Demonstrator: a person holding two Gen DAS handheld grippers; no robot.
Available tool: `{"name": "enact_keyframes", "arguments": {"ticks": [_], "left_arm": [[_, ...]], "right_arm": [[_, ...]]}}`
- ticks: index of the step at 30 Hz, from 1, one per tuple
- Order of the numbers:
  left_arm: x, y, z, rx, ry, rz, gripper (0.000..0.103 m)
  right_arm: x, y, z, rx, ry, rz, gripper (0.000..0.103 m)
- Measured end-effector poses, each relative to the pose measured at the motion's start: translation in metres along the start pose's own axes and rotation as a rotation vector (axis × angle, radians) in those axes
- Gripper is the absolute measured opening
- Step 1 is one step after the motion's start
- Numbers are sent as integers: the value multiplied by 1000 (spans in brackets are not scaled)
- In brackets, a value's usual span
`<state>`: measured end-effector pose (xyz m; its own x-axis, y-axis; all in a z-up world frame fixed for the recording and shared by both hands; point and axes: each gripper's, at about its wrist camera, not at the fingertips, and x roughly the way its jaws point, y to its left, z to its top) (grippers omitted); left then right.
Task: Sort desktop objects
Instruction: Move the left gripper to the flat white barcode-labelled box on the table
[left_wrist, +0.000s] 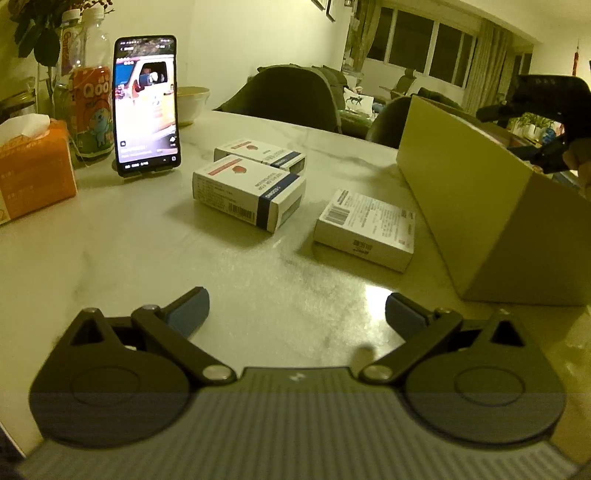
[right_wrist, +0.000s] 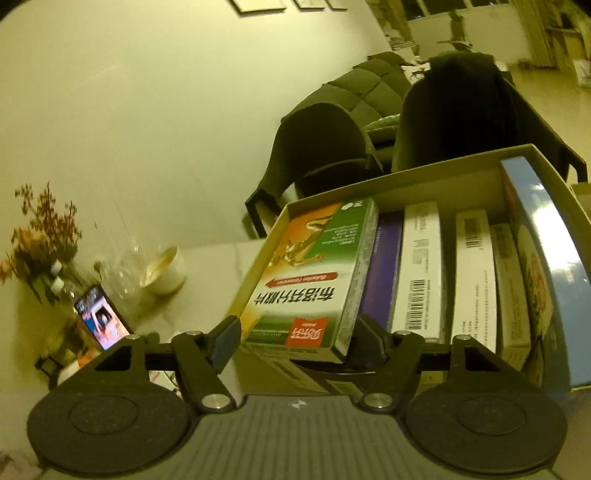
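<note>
My right gripper (right_wrist: 293, 334) is straddling the green box (right_wrist: 314, 277) at the cardboard box's (right_wrist: 388, 184) left wall, jaws spread, not pinching; my left gripper (left_wrist: 297, 310) is hanging wide open over the desk (left_wrist: 147, 240).

Left view: I looked low across the table (left_wrist: 129, 251), near.
Right view: I faced down into the cardboard box (right_wrist: 406, 181), close.
Shared: phone (left_wrist: 147, 103), box.

left tongs (left_wrist: 297, 314) hang gaping above the bench (left_wrist: 147, 251); right tongs (right_wrist: 295, 338) straddle the green box (right_wrist: 314, 277), pads apart.
</note>
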<state>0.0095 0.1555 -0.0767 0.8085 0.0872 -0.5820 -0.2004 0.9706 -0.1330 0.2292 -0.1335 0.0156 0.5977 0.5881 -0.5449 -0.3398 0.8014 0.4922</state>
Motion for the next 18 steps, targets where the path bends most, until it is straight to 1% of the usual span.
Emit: {"name": "enact_keyframes", "arguments": {"ticks": [2,4,7,9,12,14,16,18], "left_arm": [[2,3,4,-13,3,16,103],[5,7,9,-27,-10,50,103],[11,15,20,-16,-14,117,103],[15,20,28,-5,-14,142,103],[22,28,39,29,-15,144,103],[27,30,45,67,-26,135,103],[31,30,50,102,-23,142,103],[35,28,56,101,-17,146,103]], "right_arm": [[-1,1,0,-5,-2,-4,73],[-1,2,-1,-12,-1,-1,74],[-1,2,-1,-13,6,22,79],[-2,2,-1,-15,5,21,79],[-4,4,-2,-18,3,21,80],[-7,5,-4,-17,2,22,80],[-8,6,-4,-17,-3,18,80],[-9,7,-5,-19,-11,15,80]]}}
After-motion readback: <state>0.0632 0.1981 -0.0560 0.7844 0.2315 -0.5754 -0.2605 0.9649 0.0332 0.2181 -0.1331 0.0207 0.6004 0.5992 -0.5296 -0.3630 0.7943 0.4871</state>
